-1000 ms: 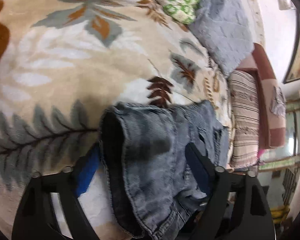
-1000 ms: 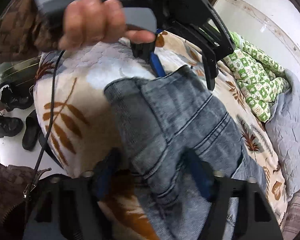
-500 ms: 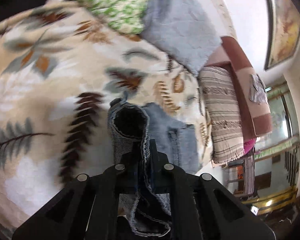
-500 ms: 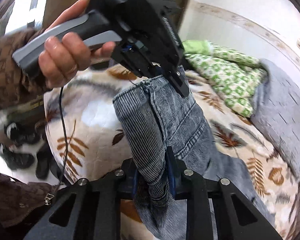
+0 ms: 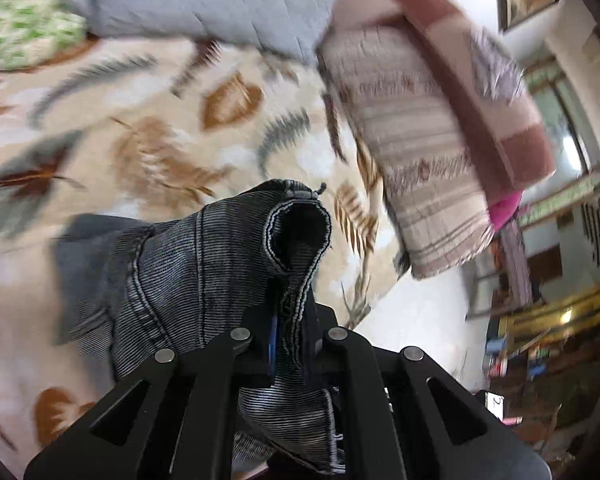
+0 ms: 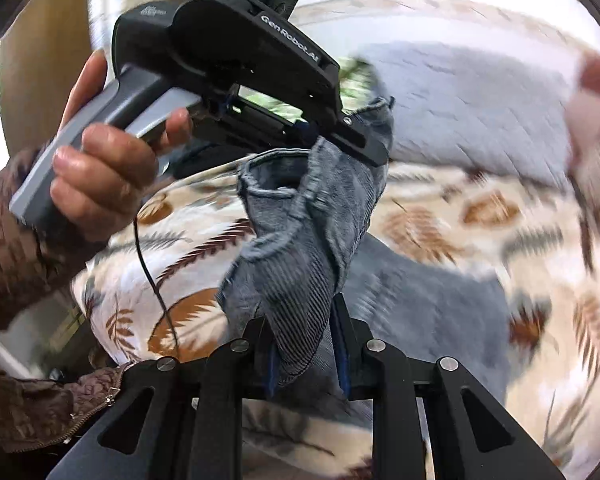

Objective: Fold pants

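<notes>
Bedspread [image 5: 148,128] blurred; grippers clamp pants [image 6: 296,240].

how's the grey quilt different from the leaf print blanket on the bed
The grey quilt is one plain colour with stitched quilting lines; the leaf print blanket is cream with brown and grey leaves. The quilt lies bunched at the far side, beside a green patterned cover, while the blanket is spread flat under the jeans. Both are bedding on the same bed.
</notes>
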The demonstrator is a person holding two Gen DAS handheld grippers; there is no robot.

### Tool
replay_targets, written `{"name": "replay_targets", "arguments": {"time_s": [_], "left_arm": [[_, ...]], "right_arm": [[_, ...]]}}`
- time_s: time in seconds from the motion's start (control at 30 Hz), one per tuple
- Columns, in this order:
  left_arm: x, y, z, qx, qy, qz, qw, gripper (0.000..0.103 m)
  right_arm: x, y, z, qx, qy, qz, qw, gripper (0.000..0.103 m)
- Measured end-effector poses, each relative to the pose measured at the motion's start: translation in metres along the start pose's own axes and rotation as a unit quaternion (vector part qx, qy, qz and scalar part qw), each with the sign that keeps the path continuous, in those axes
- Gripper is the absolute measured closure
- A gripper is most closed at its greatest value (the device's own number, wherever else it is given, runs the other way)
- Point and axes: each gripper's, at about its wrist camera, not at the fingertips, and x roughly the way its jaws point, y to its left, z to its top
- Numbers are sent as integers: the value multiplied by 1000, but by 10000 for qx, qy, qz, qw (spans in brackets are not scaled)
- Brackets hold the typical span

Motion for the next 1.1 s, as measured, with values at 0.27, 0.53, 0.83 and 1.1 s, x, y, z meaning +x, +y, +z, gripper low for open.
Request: {"name": "replay_targets", "arguments": {"time_s": [0.27,0.53,0.83,1.1], "left_arm": [[125,-19,14,-167,933,431,9946,97],[158,-18,10,-302,1119,691,9909,93],[86,-24,13,-347,659,405,9964,85],[-23,63,-25,-1174,-567,708,9889,42]], "right_arm": [[-1,-103,-48,1637,210,165,9861,81],[19,-155,-88,2817,462,822,9549,77],[-38,-191,-83,3105,-119,1204,9428,50],[4,-219,-19,2888,86,974,9524,31]]}}
